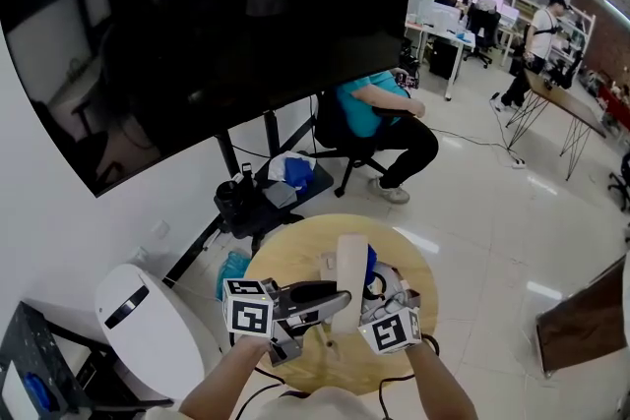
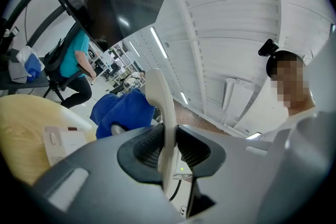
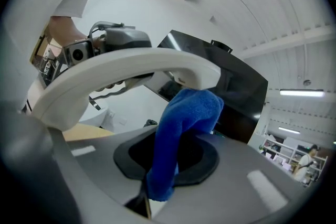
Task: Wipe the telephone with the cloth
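Handset [image 2: 160, 107]: white, upright, pinched edgewise between the left gripper [image 2: 169, 149] jaws, rising toward 12 o'clock.
Cloth [image 3: 184, 123]: blue, clamped in the right gripper [image 3: 170, 155] jaws, its top touching the handset's end at 12 o'clock.
Telephone base [image 2: 63, 141]: on the round table [image 1: 285, 256], at 9 o'clock of the left jaws.

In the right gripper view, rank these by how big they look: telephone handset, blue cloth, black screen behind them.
1. Telephone handset: largest, though it is also close to the camera.
2. Blue cloth and black screen: too alike to rank, and the screen is partly hidden.
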Tool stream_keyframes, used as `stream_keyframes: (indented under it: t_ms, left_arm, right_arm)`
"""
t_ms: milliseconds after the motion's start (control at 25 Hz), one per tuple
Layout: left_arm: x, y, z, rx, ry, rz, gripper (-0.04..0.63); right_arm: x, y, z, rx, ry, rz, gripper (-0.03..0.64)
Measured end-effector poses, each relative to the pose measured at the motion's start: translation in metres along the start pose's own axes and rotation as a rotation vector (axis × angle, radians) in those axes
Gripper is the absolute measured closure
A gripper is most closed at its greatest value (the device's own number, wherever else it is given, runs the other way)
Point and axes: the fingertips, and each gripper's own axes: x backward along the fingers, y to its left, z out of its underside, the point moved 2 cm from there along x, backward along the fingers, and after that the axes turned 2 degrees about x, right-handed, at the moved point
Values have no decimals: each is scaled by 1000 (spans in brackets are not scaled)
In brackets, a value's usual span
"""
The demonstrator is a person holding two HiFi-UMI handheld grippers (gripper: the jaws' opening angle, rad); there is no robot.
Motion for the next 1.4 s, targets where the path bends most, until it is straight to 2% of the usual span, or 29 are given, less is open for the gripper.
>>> stream_keyframes:
  t_ms: [240,1200,1400]
  left_arm:
    - [-3,2,-3,10,4,1,518]
    - [-3,20,-23,24,-60,-33,518]
    - [-4,25,-23,38,-63,-40,518]
  right_arm:
    - [8,20,12,26,12,1,555]
    - [36,102,43,-77,95,-79,555]
    - [38,105,47,-94,112,-80,555]
